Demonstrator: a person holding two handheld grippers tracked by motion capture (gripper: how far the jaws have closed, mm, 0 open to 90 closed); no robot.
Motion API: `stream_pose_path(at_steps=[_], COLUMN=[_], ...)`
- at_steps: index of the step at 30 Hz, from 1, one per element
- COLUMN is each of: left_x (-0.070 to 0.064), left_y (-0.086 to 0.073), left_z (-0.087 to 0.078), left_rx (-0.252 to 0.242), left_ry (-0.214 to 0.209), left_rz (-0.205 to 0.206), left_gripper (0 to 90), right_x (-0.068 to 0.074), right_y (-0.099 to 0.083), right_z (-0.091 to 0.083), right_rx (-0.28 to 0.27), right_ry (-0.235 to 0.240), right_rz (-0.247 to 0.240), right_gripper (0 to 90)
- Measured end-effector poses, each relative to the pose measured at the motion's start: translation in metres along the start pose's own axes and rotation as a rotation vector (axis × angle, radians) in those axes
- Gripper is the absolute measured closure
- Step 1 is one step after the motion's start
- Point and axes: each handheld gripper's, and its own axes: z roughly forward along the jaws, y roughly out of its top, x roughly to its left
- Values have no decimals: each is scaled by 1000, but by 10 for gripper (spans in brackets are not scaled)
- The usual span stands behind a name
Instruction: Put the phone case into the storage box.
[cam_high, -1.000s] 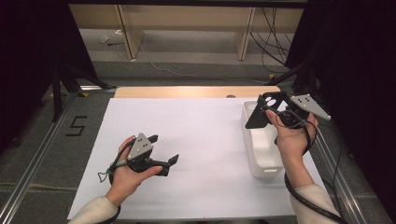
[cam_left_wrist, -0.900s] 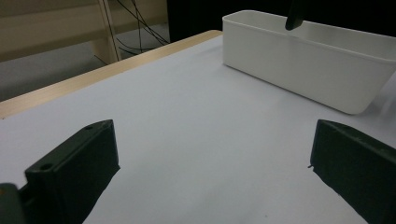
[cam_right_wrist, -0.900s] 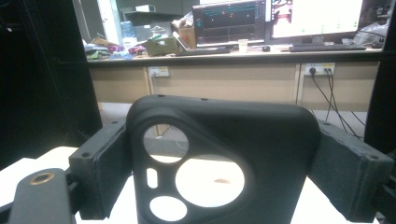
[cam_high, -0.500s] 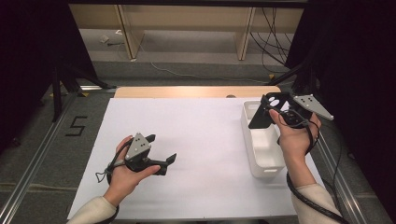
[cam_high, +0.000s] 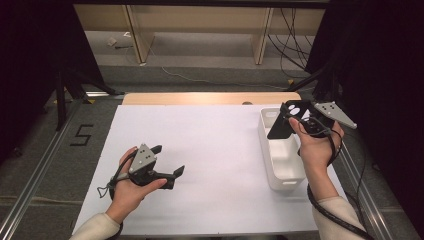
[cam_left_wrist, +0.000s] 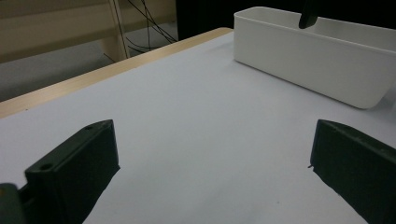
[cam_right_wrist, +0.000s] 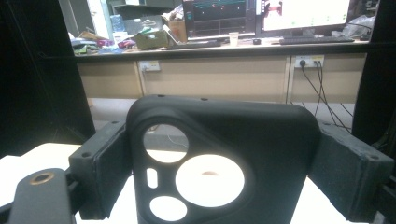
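Carrying a black phone case (cam_high: 287, 120) lower, over the white bin (cam_high: 283, 165).
Right gripper (cam_high: 295, 119) pinches the matte case with round cutouts; left gripper (cam_high: 167, 162) rests spread beside the smooth plastic bin.

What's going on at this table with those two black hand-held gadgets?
A person sits at a white table with a gripper in each hand. The right gripper has its fingers shut on a black phone case, held up above a white bin at the table's right side. The left gripper rests low over the table, open and holding nothing.
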Motion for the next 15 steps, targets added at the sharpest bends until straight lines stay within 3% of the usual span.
stream_pose_path(at_steps=[15], left_x=[1], left_y=[-2], left_z=[-1], left_rx=[4], left_ry=[2], left_rz=[2], left_gripper=[6], right_x=[-2], right_y=[-3], right_z=[2], right_rx=[17], right_ry=[-6], right_rz=[-7], right_gripper=[147])
